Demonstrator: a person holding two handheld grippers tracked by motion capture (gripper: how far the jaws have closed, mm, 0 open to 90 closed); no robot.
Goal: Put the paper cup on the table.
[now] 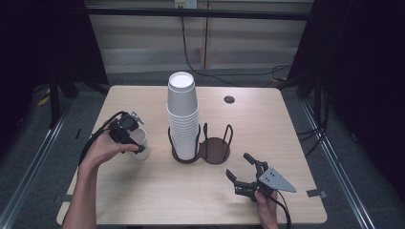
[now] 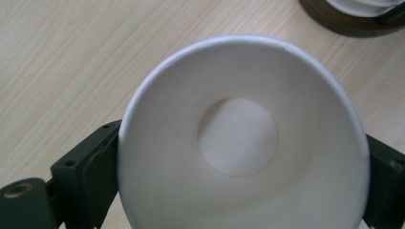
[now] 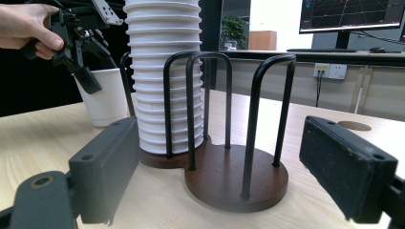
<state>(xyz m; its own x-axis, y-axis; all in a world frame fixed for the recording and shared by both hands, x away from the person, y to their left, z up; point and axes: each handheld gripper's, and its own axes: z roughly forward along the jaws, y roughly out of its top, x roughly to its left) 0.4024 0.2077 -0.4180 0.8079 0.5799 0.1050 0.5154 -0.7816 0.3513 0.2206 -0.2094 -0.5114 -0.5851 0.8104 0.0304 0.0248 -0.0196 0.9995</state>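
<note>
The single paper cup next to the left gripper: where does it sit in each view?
High view: single paper cup left of the cup holder.
Left gripper view: cup seen from above, between the jaws.
Right gripper view: cup upper left.
Shared landmark: cup stack.

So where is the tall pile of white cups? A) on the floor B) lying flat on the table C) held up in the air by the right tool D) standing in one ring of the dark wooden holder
D, because the stack of white cups stands upright inside one wire ring of the dark wooden holder, while the ring beside it is empty and the right tool is apart from it, holding nothing.
</note>
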